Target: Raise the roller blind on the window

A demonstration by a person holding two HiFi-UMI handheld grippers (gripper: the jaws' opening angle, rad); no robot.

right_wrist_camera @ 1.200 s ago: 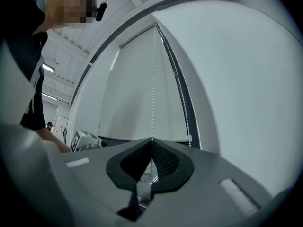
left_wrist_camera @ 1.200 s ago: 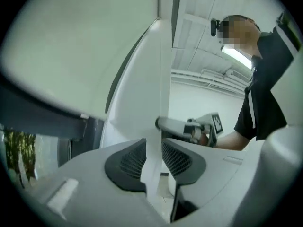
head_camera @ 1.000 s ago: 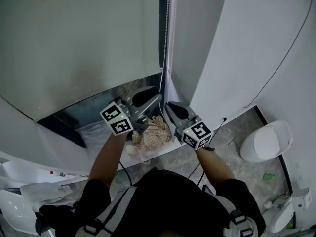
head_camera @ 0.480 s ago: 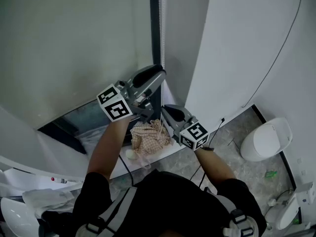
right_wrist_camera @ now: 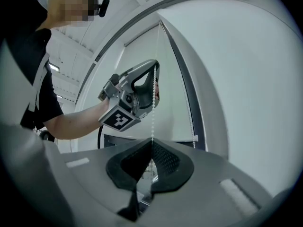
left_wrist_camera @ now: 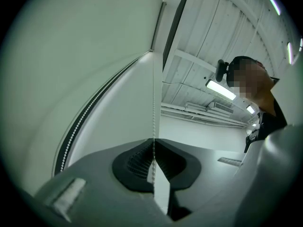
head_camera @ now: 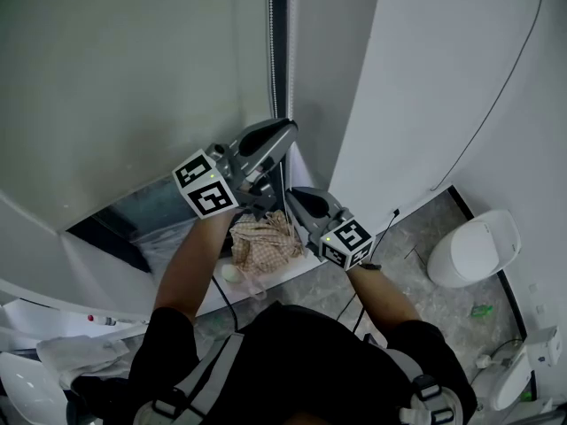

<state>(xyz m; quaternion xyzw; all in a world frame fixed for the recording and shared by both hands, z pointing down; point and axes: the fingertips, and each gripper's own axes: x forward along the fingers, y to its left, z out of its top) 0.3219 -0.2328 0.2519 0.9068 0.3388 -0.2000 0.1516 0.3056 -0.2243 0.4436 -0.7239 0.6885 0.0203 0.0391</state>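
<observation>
Higher than a second ago, the left gripper [head_camera: 282,136] now sits above the right gripper [head_camera: 293,197] instead of level beside it. Its jaws have just been closing, and in the left gripper view the dark pads meet on the bead chain [left_wrist_camera: 154,109], which runs straight up from between them. The right gripper has kept its place. Its jaws are together too, pinching the same strand lower down. In the right gripper view the chain hangs taut from the tip of the left gripper down into the right one's pads. A second strand of the chain hangs free just beside the dark window frame [right_wrist_camera: 185,93].

The roller blind [head_camera: 133,78] is down over most of the window [head_camera: 151,204], its lower edge slanting across the head view with a band of dark glass showing below it. Both grippers are at the blind's right edge, close to the white wall [head_camera: 425,78]. Below them a checked cloth [head_camera: 261,242] lies bunched on the sill [head_camera: 282,275].
</observation>
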